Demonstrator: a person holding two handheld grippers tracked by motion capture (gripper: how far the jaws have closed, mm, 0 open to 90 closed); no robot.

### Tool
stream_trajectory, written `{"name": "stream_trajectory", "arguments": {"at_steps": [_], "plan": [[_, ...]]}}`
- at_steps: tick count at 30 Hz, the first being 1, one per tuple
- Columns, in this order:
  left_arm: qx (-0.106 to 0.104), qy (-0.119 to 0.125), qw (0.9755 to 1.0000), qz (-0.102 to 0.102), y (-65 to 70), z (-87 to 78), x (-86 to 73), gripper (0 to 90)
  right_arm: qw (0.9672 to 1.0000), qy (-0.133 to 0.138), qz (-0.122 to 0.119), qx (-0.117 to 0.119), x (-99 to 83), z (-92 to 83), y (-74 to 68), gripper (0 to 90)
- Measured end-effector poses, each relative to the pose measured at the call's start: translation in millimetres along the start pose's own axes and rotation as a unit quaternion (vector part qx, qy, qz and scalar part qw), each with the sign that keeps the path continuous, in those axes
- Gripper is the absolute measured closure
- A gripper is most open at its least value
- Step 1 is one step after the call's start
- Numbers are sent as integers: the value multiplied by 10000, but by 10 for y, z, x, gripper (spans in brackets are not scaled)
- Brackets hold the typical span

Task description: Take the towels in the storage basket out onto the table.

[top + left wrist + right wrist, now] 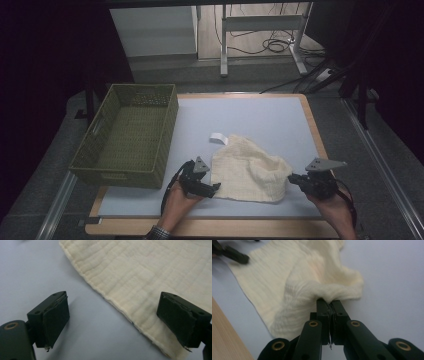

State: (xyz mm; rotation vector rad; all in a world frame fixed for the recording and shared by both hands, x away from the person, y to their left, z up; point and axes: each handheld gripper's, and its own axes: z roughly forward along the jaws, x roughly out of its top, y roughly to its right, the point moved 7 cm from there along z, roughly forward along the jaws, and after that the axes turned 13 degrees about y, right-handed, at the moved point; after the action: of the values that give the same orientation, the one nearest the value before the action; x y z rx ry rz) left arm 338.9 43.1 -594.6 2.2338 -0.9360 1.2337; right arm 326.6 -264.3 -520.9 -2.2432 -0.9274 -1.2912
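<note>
Closest to us, a wooden table edge [210, 227] runs along the bottom of the high view, with a pale blue-grey mat [270, 125] lying on top of it. Our two hands come in from there, each holding a gripper.

Our left gripper [214, 188] sits at the near-left corner of the cream cloth [250, 172]. From its own camera we see the jaws spread wide, with nothing between them: one pad [56, 320] is over bare mat, the other is over the cloth [155, 277], and the hemmed edge runs diagonally through the gap. We can't tell if the pads actually touch the fabric.

Our right gripper [291, 179] is at the cloth's near-right end. In the right gripper view [329, 302] the jaws are pinched tight together on a bunched fold of the cloth [287, 282], and the fabric humps up and wrinkles right at the tips. The left gripper's tip [235, 256] shows at the cloth's far corner there.

The cloth lies rumpled on the near-middle of the mat. Just past it sits a small white tag or paper [218, 137]; we can't say if it's attached.

Further back on the left, a green woven basket [95, 150] rests on the mat's left edge, well apart from the cloth. Beyond the table there's a floor with cables [270, 46] and a metal desk frame [260, 25].
</note>
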Motion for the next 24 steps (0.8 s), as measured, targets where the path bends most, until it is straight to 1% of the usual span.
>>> {"name": "stream_trajectory", "arguments": {"at_steps": [1,2,3,4,5,6,7,8,9,11,12,13,14,15,16,18,20,21,24], "plan": [[-1,-6,10000,-4,1,-1,-1,109,10000,9,-46,25,68,23,-19,869],[-1,-6,10000,-4,1,-1,-1,109,10000,9,-46,25,68,23,-19,869],[-2,-10,10000,0,0,-2,-2,109,9999,1,-114,104,181,122,-55,868],[-2,-10,10000,0,0,-2,-2,109,9998,-18,-130,167,225,193,-76,866],[-3,-10,10000,-1,-1,-2,-2,109,9998,-18,-130,167,225,193,-76,866],[-2,-7,10000,-3,0,-2,-2,109,9996,-55,-136,229,259,276,-98,864],[4,0,10000,-11,0,0,-2,109,9991,-132,-152,367,316,482,-149,859],[4,1,10000,-10,0,0,-2,109,9991,-132,-152,367,316,482,-149,859],[5,2,10000,-11,1,0,-2,109,9989,-161,-133,424,331,553,-171,856],[4,3,10000,-9,1,0,-2,109,9980,-257,-133,565,357,745,-233,838],[6,4,10000,-9,1,0,-2,109,9974,-335,-159,620,361,865,-272,818],[7,4,10000,3,-1,0,-2,110,9962,-469,-168,716,355,1030,-340,787],[8,6,10000,-4,0,0,-2,110,9962,-469,-168,716,355,1030,-340,787],[8,6,10000,-1,-1,0,-3,109,9952,-530,-188,798,358,1138,-397,748],[8,6,10000,-1,-1,0,-3,109,9952,-530,-188,798,358,1138,-397,748],[4,-7,10000,13,-3,-2,-4,110,9948,-584,-263,794,380,1201,-445,713],[5,-2,10000,9,-2,-2,-4,110,9946,-632,-347,744,399,1197,-452,691],[4,-5,10000,10,-3,-2,-4,110,9948,-644,-359,704,408,1169,-436,672],[6,-4,10000,9,-2,-2,-4,110,9946,-671,-294,736,392,1132,-410,655]]}}
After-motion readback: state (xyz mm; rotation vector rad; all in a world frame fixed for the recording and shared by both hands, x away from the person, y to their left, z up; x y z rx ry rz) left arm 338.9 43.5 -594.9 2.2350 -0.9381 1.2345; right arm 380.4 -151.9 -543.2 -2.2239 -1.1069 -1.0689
